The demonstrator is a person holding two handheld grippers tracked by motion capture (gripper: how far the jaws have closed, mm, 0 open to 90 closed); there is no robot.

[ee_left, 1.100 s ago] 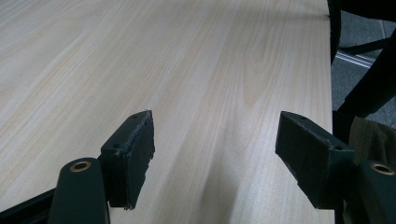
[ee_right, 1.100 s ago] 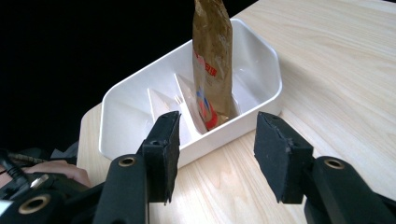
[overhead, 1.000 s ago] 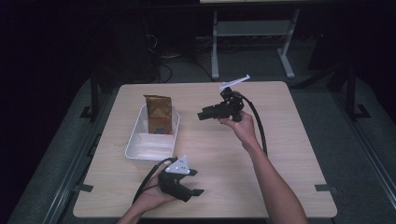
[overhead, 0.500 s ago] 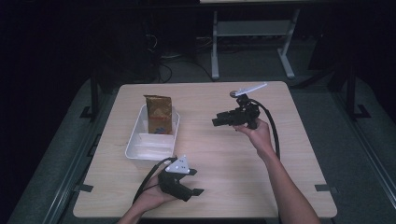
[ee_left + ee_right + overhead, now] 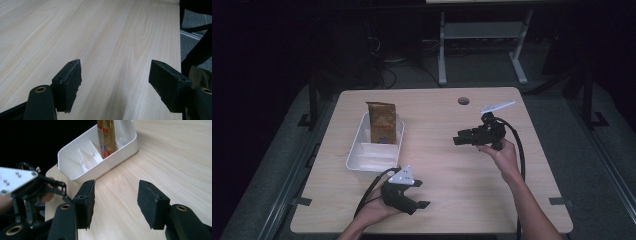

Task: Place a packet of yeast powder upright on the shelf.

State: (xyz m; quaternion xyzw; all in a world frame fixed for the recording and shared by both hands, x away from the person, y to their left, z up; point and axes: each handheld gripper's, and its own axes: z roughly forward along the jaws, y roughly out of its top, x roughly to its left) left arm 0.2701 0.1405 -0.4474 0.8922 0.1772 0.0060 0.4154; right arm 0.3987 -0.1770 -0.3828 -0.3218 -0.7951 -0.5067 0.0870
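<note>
The right hand-held gripper (image 5: 462, 138) hangs above the right half of the light wooden desk (image 5: 447, 200), held from below by the person's right hand (image 5: 504, 152), its black jaws pointing toward the left side of the desk. In the right gripper view its two jaws stand well apart with nothing between them but bare wood. A black cable (image 5: 518, 150) loops from its back past the wrist.

Along its line of sight, well apart from it, sits a white plastic tray with dividers (image 5: 112, 155) on the left half of the desk. A tall brown paper bag with a red and blue print (image 5: 382, 122) stands upright in the tray's far compartment; the nearer compartments look bare.

The left hand-held gripper (image 5: 419, 194) rests low near the desk's front edge, just in front of the tray's near corner, grey three-cornered plate on top. Its jaws are spread wide over bare wood, holding nothing, as the left gripper view shows.
</note>
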